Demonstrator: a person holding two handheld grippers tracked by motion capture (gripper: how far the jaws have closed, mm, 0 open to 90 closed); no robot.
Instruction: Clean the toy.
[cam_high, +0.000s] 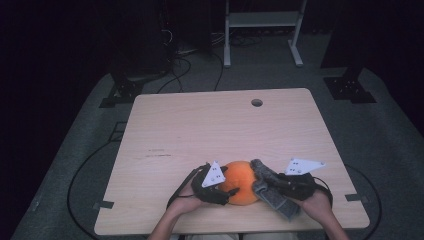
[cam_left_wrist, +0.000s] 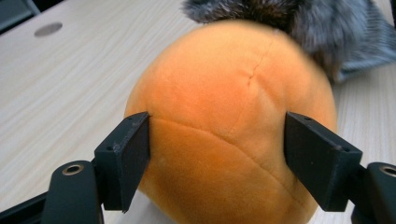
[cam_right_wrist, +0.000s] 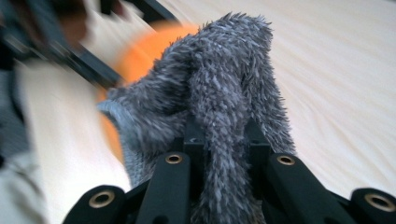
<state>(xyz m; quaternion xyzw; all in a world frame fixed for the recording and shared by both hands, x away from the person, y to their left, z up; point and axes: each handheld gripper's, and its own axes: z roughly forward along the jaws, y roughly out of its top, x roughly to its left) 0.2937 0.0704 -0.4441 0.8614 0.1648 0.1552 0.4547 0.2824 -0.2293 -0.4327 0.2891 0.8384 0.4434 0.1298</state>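
1. Holding an orange plush ball (cam_high: 241, 183) at the near middle of the tabletop (cam_high: 200, 125), the left claw (cam_high: 220, 192) has a jaw on each flank of it; in the left gripper view the pads (cam_left_wrist: 128, 154) press against the plush (cam_left_wrist: 224, 130), so I read this as a grasp that steadies the ball.

2. The right claw (cam_high: 272, 182) is clenched on a grey fuzzy cloth (cam_high: 270, 190). In the right gripper view the fur (cam_right_wrist: 219, 107) is bunched between the two jaws and rises from them towards the ball (cam_right_wrist: 154, 46).

3. The cloth lies against the right side of the ball, one end draped up on its far right shoulder, the other trailing towards the near edge of the tabletop.

4. Step in hand, as I judge it: pulling the cloth over or around the ball while the left claw keeps the ball from rolling. Whether it is going on or coming off I cannot tell.

5. The next move calls for a firm left grip, since the ball is soft and round and will tend to twist or squeeze out, and for the right claw to keep hold of the fur while it travels.

6. Room: the whole far half of the tabletop is bare save a round cable hole (cam_high: 257, 102) near the far edge.

7. The near edge is close to both hands, so any drag towards the person risks the cloth's tail slipping off; moving away or leftward is safer.
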